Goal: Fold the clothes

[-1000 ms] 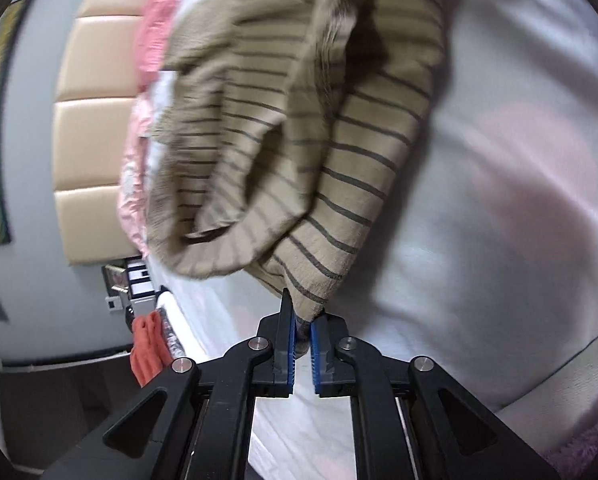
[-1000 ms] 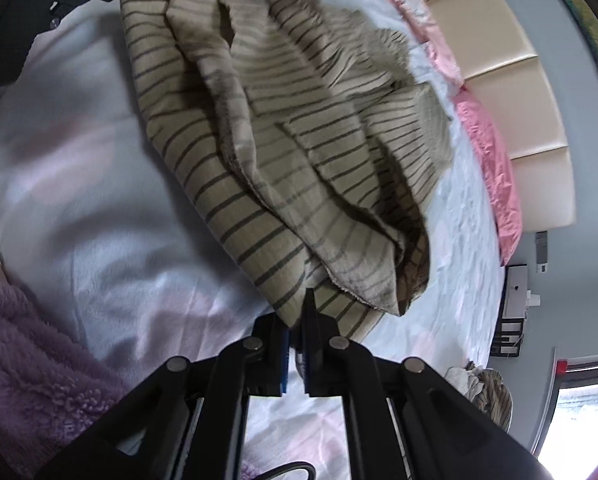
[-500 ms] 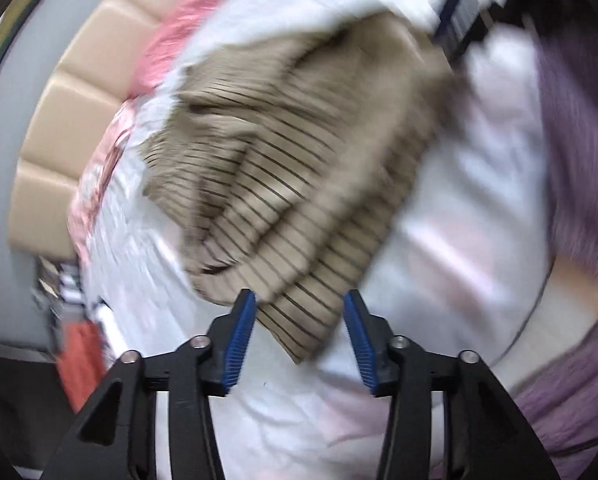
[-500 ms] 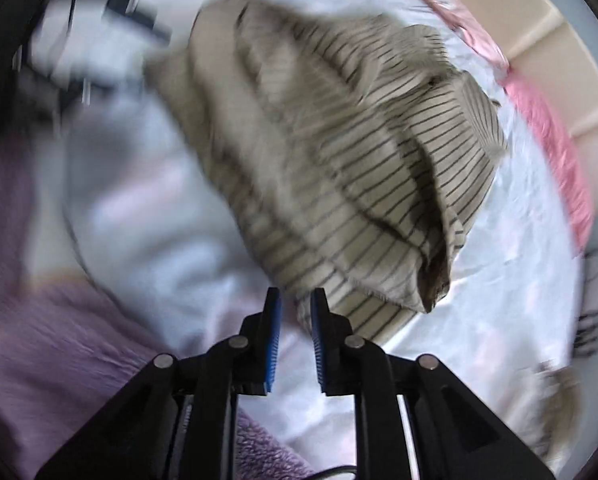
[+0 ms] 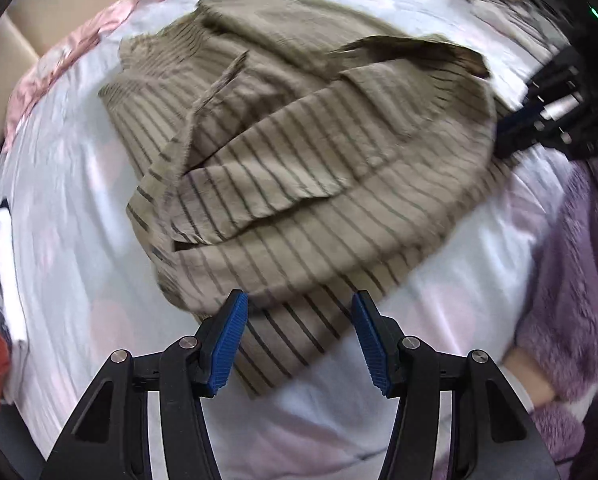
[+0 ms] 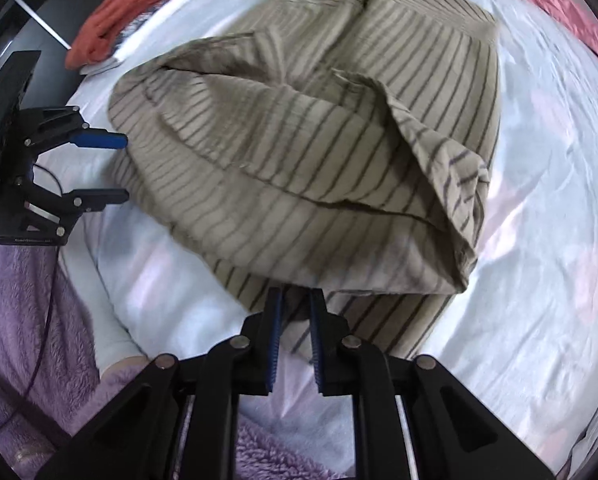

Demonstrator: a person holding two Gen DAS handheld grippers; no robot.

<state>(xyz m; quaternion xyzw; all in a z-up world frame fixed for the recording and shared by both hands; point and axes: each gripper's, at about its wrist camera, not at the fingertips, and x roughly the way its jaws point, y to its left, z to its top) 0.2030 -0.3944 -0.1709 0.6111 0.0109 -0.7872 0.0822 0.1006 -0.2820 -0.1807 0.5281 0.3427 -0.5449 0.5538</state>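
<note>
Tan dark-striped cloth garment [image 5: 307, 168] lies crumpled on the white bed sheet [image 5: 71, 208].
Left gripper [image 5: 297, 338], jaws opening, hangs released over the garment's near hem; right gripper [image 6: 295, 334], jaws narrowing, grips nothing there.

A bed [image 5: 79, 184] with a white sheet fills the room; a tan padded headboard [image 5: 59, 4] stands behind pink bedding [image 5: 59, 56].

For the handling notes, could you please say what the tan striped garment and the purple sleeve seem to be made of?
Tan striped garment: thin matte woven cloth, possibly cotton or linen; it creases crisply. Purple sleeve: plush fleece, by its fuzzy pile.
</note>
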